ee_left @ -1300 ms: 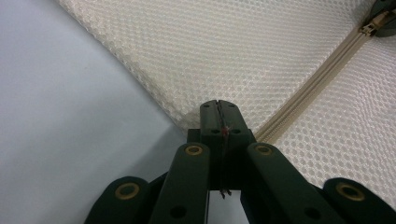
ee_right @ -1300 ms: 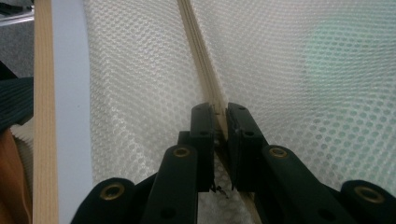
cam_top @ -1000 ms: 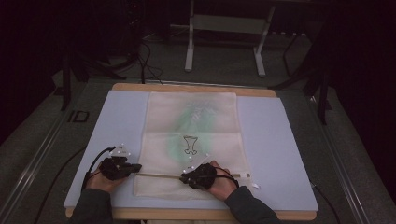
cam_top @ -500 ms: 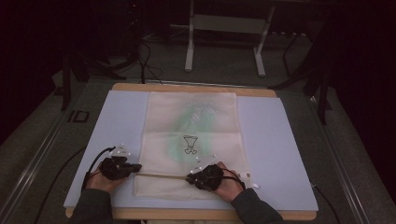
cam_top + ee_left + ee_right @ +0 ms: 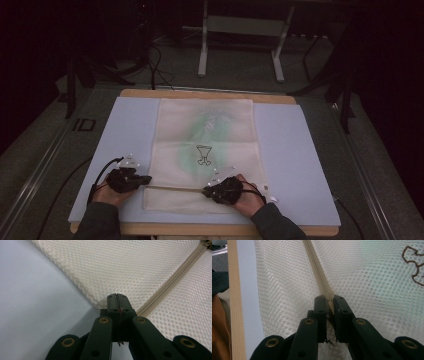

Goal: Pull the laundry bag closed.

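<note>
A cream mesh bag (image 5: 205, 130) lies flat on the pale blue mat (image 5: 300, 150); something green shows through it, and a brown outline drawing (image 5: 203, 154) is printed on it. Its zipper (image 5: 175, 187) runs along the near end. My left gripper (image 5: 149, 180) is at the bag's left near corner. In the left gripper view its jaws (image 5: 117, 296) are shut on the bag's edge, where the zipper (image 5: 172, 280) ends. My right gripper (image 5: 206, 191) sits mid-way along the zipper. In the right gripper view it (image 5: 329, 298) is shut on the zipper tape (image 5: 315, 262).
The mat lies on a wooden table whose far edge (image 5: 200, 93) and near edge (image 5: 233, 290) show. A metal stand (image 5: 240, 45) and cables are on the dark floor beyond. Bare mat lies left and right of the bag.
My right gripper has shifted a little to the right along the zipper. The left gripper has stayed where it was.
</note>
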The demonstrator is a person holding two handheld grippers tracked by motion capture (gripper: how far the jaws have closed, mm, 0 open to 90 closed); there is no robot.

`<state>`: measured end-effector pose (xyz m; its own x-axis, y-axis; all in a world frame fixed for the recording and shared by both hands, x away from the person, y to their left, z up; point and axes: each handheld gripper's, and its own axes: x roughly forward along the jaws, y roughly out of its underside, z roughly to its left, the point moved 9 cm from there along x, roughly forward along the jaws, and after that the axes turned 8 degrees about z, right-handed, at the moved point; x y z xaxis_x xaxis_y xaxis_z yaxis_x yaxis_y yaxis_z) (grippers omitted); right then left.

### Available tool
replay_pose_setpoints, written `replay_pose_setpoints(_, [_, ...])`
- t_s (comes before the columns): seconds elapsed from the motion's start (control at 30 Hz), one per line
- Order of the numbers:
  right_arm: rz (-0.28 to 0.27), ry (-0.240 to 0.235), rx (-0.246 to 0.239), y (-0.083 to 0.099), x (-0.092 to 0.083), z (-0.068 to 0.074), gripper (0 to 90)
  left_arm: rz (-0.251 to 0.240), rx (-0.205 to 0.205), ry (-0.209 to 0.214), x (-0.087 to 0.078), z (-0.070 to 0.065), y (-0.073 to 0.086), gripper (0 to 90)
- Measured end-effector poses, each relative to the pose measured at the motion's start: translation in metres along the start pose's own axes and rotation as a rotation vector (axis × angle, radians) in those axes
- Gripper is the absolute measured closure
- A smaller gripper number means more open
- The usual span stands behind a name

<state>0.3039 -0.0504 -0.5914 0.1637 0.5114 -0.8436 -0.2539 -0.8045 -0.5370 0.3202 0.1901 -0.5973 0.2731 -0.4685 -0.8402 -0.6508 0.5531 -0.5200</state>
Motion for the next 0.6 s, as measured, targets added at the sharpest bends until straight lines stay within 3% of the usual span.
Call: replay_pose_setpoints(0.6, [-0.001, 0.012, 0.005, 0.0068, -0.0064, -0.0011, 82.2, -0.001, 0.0, -0.001, 0.0001, -0.0001, -0.0001, 89.7])
